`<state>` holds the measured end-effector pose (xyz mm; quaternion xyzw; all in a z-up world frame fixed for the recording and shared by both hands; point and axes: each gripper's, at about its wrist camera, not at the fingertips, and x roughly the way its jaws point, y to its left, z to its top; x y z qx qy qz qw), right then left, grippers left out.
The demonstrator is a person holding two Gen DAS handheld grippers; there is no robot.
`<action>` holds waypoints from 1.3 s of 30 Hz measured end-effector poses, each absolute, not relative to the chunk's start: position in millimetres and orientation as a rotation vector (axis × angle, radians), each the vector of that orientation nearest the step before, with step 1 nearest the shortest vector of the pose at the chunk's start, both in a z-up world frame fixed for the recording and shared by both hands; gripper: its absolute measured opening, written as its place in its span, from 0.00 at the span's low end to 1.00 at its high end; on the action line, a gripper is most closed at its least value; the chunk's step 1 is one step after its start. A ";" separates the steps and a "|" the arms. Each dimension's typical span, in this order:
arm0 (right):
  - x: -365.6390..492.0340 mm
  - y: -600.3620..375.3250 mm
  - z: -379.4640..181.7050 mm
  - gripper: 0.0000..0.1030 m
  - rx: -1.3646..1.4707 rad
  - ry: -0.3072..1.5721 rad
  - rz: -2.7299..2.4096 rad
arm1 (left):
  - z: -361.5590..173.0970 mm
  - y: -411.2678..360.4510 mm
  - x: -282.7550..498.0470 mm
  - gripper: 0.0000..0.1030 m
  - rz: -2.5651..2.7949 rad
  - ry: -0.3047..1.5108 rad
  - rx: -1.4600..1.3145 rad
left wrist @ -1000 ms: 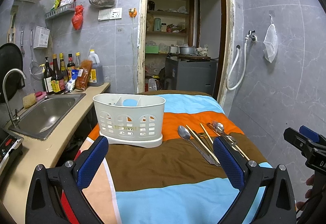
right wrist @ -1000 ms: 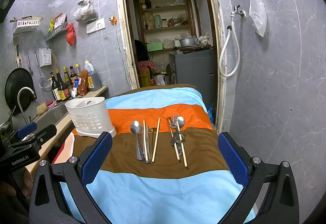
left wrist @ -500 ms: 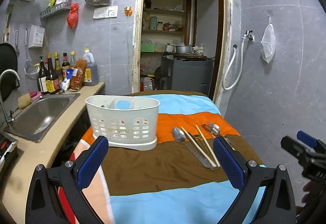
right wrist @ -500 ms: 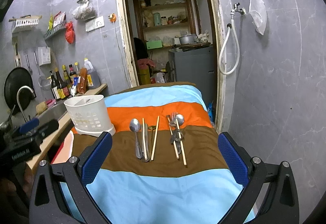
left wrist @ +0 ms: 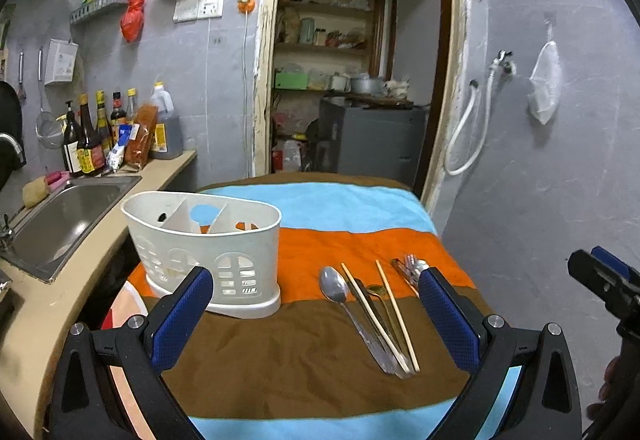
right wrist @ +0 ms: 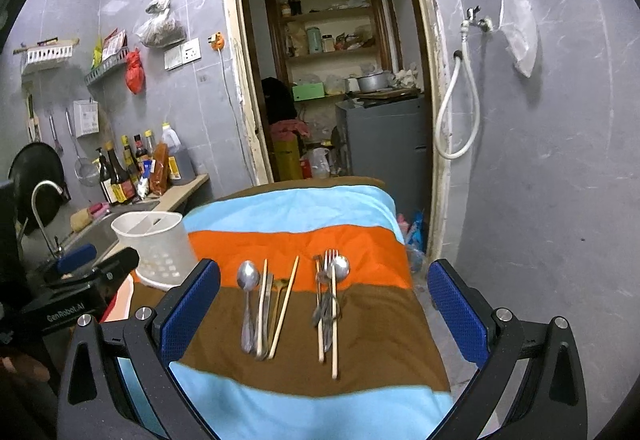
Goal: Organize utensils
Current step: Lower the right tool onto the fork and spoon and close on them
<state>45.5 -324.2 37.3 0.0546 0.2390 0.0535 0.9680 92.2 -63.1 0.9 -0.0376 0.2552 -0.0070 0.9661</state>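
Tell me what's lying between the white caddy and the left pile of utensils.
Nothing: only bare striped cloth separates the caddy from the spoon, per the left wrist view.

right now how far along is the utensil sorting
Nothing looks done yet: the white caddy shows no utensils in its compartments. Nothing is in hand either; the left claw and right claw are both open and empty above the striped cloth. All is left: one group with a spoon and chopsticks, another with a fork, all lying flat.
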 end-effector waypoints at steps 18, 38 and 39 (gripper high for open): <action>213.5 -341.5 -67.6 0.58 0.115 0.816 0.430 | -94.0 -86.9 212.2 0.36 -0.003 0.830 -0.231; 284.0 -333.3 -144.8 0.24 0.157 0.981 0.598 | -125.6 -86.9 268.7 0.22 -0.025 0.930 -0.212; 286.6 -333.2 -146.4 0.22 0.162 0.989 0.609 | -126.1 -86.7 269.7 0.22 -0.032 0.933 -0.215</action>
